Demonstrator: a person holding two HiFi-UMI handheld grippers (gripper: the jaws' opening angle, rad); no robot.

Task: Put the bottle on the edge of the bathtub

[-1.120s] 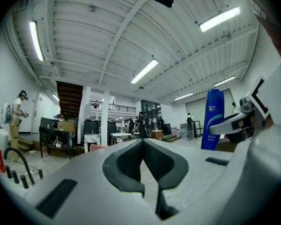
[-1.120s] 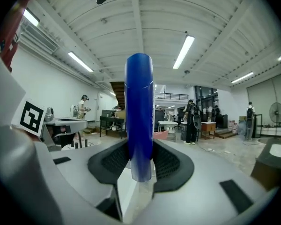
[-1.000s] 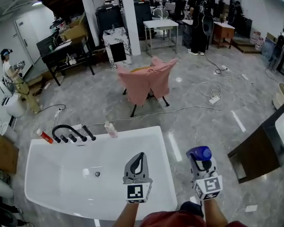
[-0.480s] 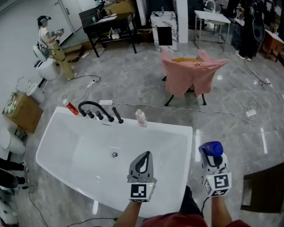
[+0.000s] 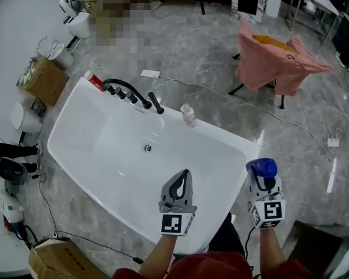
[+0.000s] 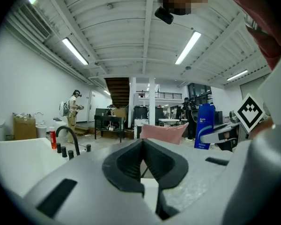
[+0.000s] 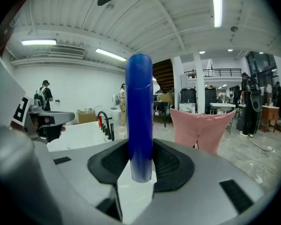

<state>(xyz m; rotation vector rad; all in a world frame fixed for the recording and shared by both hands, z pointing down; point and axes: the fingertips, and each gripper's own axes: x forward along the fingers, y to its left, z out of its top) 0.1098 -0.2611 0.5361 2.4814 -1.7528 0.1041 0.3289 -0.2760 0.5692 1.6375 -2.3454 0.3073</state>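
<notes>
The right claw (image 5: 263, 182) is holding a blue bottle (image 5: 262, 168). In the right gripper view its two dark pads press on the bottle's (image 7: 139, 111) sides, and the bottle stands upright, rising well above the claw (image 7: 140, 162). In the head view the bottle sits at about 4 o'clock from the middle of the picture, just beside the right-hand end of the white bathtub (image 5: 104, 156) and not resting on its rim. The left gripper view catches the same bottle (image 6: 205, 125) at 3 o'clock, upright in the other claw.

The left claw (image 5: 185, 174) is over the tub's near side at 6 o'clock. Its jaws are narrow, brought together at the tips, with nothing between them (image 6: 141, 146).

Along the tub's far rim a black tap (image 5: 125, 92) with a row of black knobs stands at 11 o'clock. A red bottle (image 5: 94, 81) lies just beside it, toward 10 o'clock. A small pale bottle (image 5: 188, 115) stands upright on the same rim at 12 o'clock, well apart from the blue one. The drain (image 5: 147, 148) shows in the tub's floor below the tap.

On the grey floor (image 5: 192, 57) beyond the tub, a pink cloth (image 5: 276, 63) hangs over a chair at 1 o'clock. A cardboard box (image 5: 43, 80) sits at 10 o'clock, and a thin cable (image 5: 209, 89) runs between tub and chair
</notes>
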